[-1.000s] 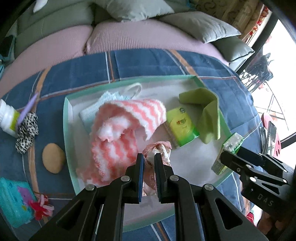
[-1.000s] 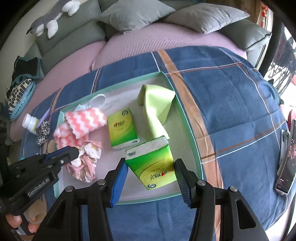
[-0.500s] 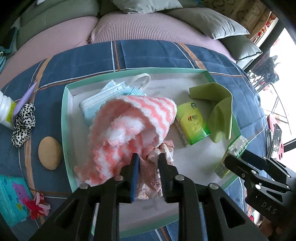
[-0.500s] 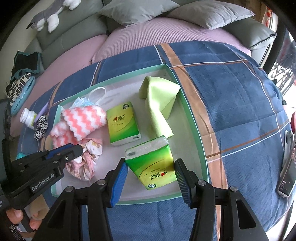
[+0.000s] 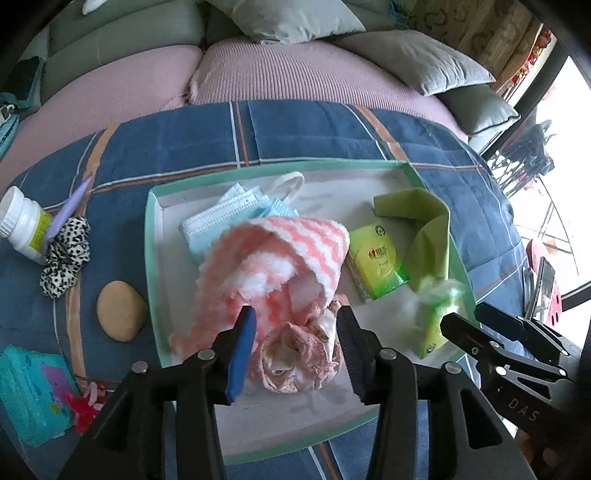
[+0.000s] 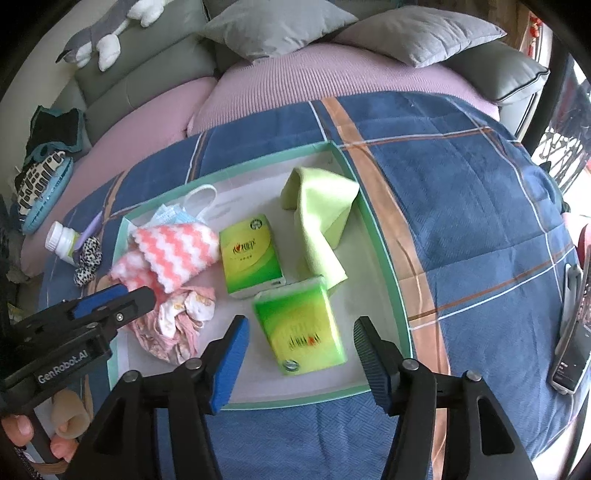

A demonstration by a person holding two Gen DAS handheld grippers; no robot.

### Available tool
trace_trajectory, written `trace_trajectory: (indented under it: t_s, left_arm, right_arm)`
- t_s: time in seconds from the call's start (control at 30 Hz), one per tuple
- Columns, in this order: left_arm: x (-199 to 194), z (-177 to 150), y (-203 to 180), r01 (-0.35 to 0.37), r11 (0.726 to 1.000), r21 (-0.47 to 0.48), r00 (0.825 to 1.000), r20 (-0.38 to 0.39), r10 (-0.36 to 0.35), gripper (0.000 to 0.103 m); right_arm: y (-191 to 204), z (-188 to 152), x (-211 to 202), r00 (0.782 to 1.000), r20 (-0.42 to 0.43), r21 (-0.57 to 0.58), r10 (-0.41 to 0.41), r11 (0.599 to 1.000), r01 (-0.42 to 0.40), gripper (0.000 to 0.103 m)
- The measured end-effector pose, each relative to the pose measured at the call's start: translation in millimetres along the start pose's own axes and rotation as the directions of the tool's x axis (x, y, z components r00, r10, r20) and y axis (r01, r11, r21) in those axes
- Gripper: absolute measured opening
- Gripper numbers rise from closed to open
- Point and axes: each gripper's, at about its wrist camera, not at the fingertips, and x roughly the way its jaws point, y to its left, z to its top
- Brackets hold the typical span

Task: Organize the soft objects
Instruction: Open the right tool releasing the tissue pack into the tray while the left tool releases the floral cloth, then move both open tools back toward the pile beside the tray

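soft things lie in a green-rimmed tray (image 5: 153,236) on a blue plaid blanket (image 6: 461,206): a crumpled pink cloth (image 5: 299,354) near the front left, a pink-and-white fuzzy towel (image 5: 280,254) piled just behind it and touching it, blue masks (image 5: 229,218) at the back left, a green cloth (image 6: 321,214) draped at the back right, and two green tissue packs, one (image 6: 251,254) mid-tray and one (image 6: 301,325) nearer the front. the left tool (image 5: 295,339) has its jaws apart on either side of the pink cloth, gripping nothing, though the cloth may brush the right pad. the right tool (image 6: 301,362) is also spread wide, its blue pads either side of the front pack, apart from it. that pack looks blurred in the left view. off the tray to the left sit a white bottle (image 5: 24,225), a leopard scrunchie (image 5: 64,254), a tan pebble (image 5: 120,310) and a teal pouch (image 5: 33,398). grey pillows (image 6: 417,33) rest on the sofa behind.
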Motion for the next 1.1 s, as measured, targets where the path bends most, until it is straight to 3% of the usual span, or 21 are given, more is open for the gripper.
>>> trace_trajectory:
  t_s: [0.23,0.5,0.53,0.6,0.8,0.87,0.97,1.03,1.1]
  left_arm:
    - [-21,5,8,-0.007,1.000,-0.020,0.998,0.058,0.008,0.050]
    - [-22,6,19,-0.075,0.996,-0.040,0.995,0.064,0.077,0.051]
    - [-21,6,20,-0.088,0.995,-0.037,0.994,0.066,0.090,0.053]
    - [-21,7,22,-0.112,0.993,-0.032,0.991,0.071,0.114,0.075]
    - [-23,8,30,-0.147,0.988,-0.044,0.985,0.090,0.150,0.077]
    - [-23,8,33,-0.158,0.986,-0.054,0.983,0.090,0.163,0.078]
    - [-24,9,40,-0.181,0.980,-0.086,0.977,0.101,0.189,0.093]
    - [-25,9,46,-0.189,0.977,-0.102,0.974,0.108,0.200,0.093]
    - [-26,9,50,-0.200,0.973,-0.114,0.970,0.115,0.213,0.094]
  right_arm:
    - [1,3,-8,1.000,0.025,-0.001,-0.002,1.000,0.002,0.063]
    - [0,3,-5,1.000,0.021,-0.001,-0.015,1.000,0.015,0.063]
    - [0,3,-5,1.000,0.020,-0.002,-0.021,1.000,0.021,0.064]
    - [0,3,-4,0.999,0.019,-0.005,-0.034,0.999,0.034,0.070]
    - [-1,3,-2,0.999,0.018,-0.006,-0.039,0.999,0.039,0.072]
    - [0,3,-1,0.999,0.019,-0.007,-0.041,0.999,0.041,0.075]
    - [-1,3,-1,0.999,0.028,0.001,-0.035,0.999,0.035,0.085]
    - [-2,4,-1,0.998,0.038,0.000,-0.042,0.999,0.042,0.090]
    - [-2,4,-1,0.998,0.046,-0.001,-0.053,0.999,0.053,0.103]
